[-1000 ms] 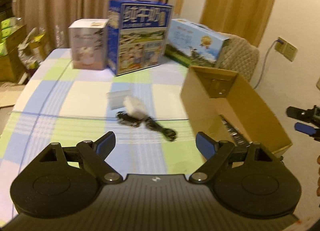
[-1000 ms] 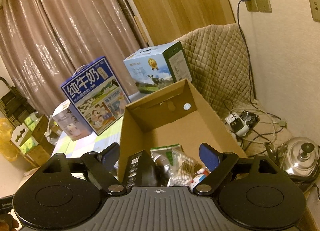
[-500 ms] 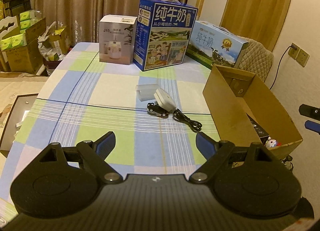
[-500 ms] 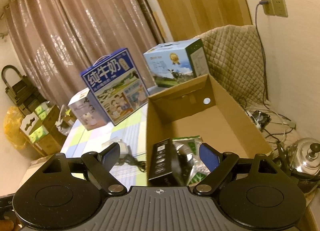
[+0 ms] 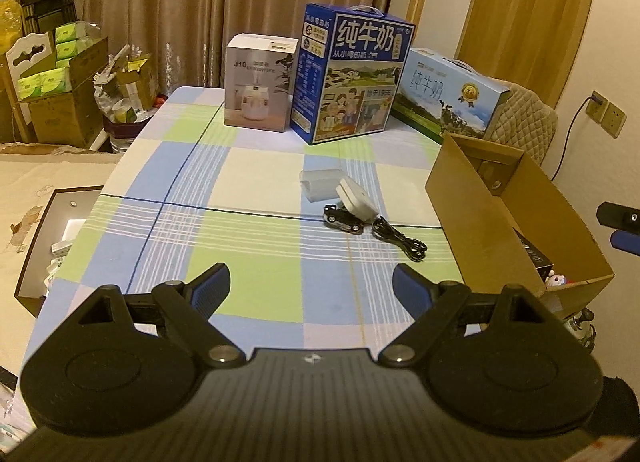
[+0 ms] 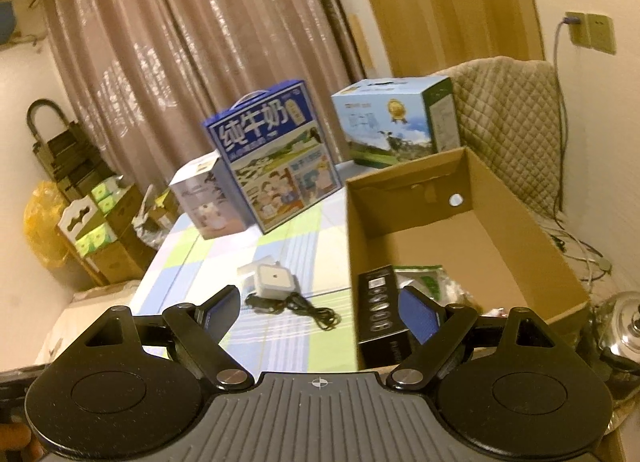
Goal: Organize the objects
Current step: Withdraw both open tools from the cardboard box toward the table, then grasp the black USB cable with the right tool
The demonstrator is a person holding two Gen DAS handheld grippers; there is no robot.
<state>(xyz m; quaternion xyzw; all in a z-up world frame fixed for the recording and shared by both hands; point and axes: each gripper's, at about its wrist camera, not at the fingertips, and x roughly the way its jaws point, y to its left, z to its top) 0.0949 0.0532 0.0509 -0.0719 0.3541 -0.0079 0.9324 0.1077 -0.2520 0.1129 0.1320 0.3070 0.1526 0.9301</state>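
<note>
1. Left wrist view, surface: checked tablecloth (image 5: 256, 189) in blue, green and white. At the far edge stand a white humidifier box (image 5: 260, 81), a tall blue milk carton (image 5: 352, 75) and a light-blue milk carton (image 5: 448, 95). Mid-table lie a white charger (image 5: 356, 194) on a translucent bag (image 5: 320, 183), a black toy car (image 5: 343, 219) touching the charger and a black cable (image 5: 398, 238) just beside it. An open cardboard box (image 5: 492, 238) sits at the table's right edge; curtains (image 5: 200, 9) hang behind.
2. Versus 1.0 s ago: camera sits farther back and higher, and more floor and stacked boxes show at left.
3. Left gripper (image 5: 311, 286): released, nothing between the fingers, above the near table edge. A sliver of the right gripper (image 5: 620, 227) shows at the right edge.
4. Right wrist view: same cartons, charger (image 6: 274, 282) and cable (image 6: 316, 312) left of the cardboard box (image 6: 496, 189), which holds a black boxed item (image 6: 380, 308) and a green-printed bag (image 6: 424, 280). Quilted chair cover (image 6: 516, 117) and wall socket (image 6: 592, 31) behind.
5. Versus 1.0 s ago: view swung left, off the box interior toward the table.
6. Right gripper (image 6: 318, 312): released, empty, level with the box's near-left corner.
</note>
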